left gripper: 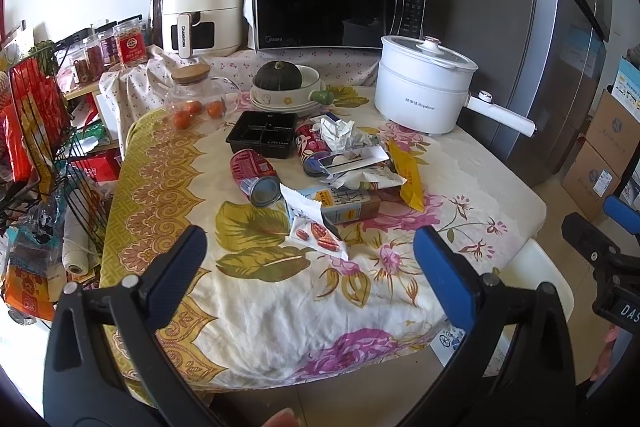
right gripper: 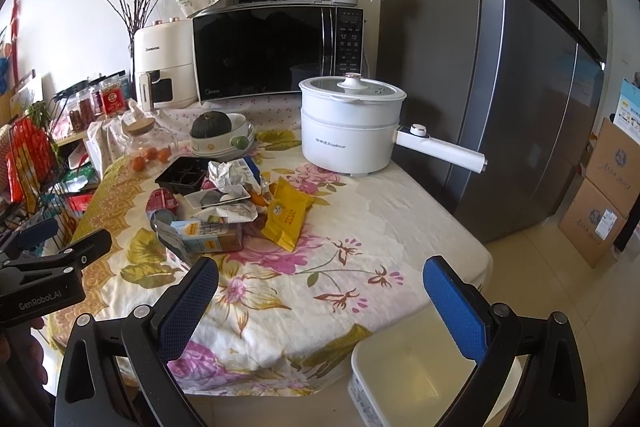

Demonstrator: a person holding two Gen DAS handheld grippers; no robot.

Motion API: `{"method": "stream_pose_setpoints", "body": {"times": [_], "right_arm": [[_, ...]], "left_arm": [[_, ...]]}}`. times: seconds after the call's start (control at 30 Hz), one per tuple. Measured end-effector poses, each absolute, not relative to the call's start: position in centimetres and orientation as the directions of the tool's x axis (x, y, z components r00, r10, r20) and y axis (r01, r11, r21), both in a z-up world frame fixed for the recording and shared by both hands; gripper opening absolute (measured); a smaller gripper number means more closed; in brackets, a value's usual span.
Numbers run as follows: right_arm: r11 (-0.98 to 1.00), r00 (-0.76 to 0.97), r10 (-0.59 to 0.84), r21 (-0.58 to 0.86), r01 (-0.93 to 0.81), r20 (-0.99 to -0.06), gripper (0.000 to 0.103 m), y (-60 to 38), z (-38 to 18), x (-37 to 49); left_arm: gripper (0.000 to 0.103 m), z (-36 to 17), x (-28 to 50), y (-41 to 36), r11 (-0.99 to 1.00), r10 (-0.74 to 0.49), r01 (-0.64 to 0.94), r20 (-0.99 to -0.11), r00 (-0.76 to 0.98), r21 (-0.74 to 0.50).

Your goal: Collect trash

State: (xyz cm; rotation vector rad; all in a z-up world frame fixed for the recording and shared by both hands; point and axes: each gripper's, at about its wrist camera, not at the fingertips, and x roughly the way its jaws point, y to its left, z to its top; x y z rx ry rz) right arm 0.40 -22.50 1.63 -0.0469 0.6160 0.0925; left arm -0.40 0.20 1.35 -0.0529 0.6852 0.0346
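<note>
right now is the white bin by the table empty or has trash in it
Empty. The right wrist view looks down into the white bin and shows only its bare pale inside; the wrappers and cans still lie on the table.

Bright daylight, soft shadows, glare on fridge, heavy fisheye warp w/ dark corners, sharp focus

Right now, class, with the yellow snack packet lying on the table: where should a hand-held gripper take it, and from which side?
Grip the yellow snack packet at its near crimped end, coming from the table's front edge with the right hand-held gripper. The packet lies flat, and that end points toward the open jaws with bare tablecloth around it; the far end meets the other trash.
</note>
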Motion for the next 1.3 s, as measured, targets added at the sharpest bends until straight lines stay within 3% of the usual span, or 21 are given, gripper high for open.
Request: {"method": "stream_pose_setpoints", "body": {"times": [1.3], "right_arm": [[0.992,0.815,0.081,-0.03,-0.121,-0.574,0.103,-22.0,1.8,0.2]], "left_arm": [[0.103,0.3,-0.5,0.8,0.998,0.017,-0.052,-0.652,0.758,-0.034]]}}
